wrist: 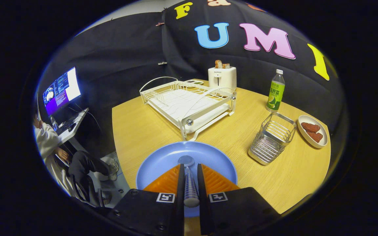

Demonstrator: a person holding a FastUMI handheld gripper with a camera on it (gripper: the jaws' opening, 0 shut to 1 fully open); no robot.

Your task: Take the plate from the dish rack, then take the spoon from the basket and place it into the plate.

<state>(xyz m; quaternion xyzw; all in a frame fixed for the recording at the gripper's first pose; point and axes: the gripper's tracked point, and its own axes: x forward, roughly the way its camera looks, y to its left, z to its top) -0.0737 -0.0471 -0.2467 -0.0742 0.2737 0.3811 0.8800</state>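
A blue plate point(157, 164) lies on the wooden table just under my fingers. A metal spoon point(190, 186) with a ribbed handle runs between the two fingers, its bowl pointing ahead over the plate's middle. My gripper point(190, 166) is shut on the spoon's handle, with both fingers pressed against its sides. The white wire dish rack point(189, 105) stands beyond the plate with nothing in its slots. The metal wire basket point(272, 139) sits to the right of the plate and looks hollow inside.
A white toaster point(222, 77) with bread stands behind the rack. A green drink bottle point(276, 91) and a small dish of brown pieces point(312, 131) are beyond and right of the basket. A person point(49, 137) sits at a desk with a monitor point(61, 90) off the table's left.
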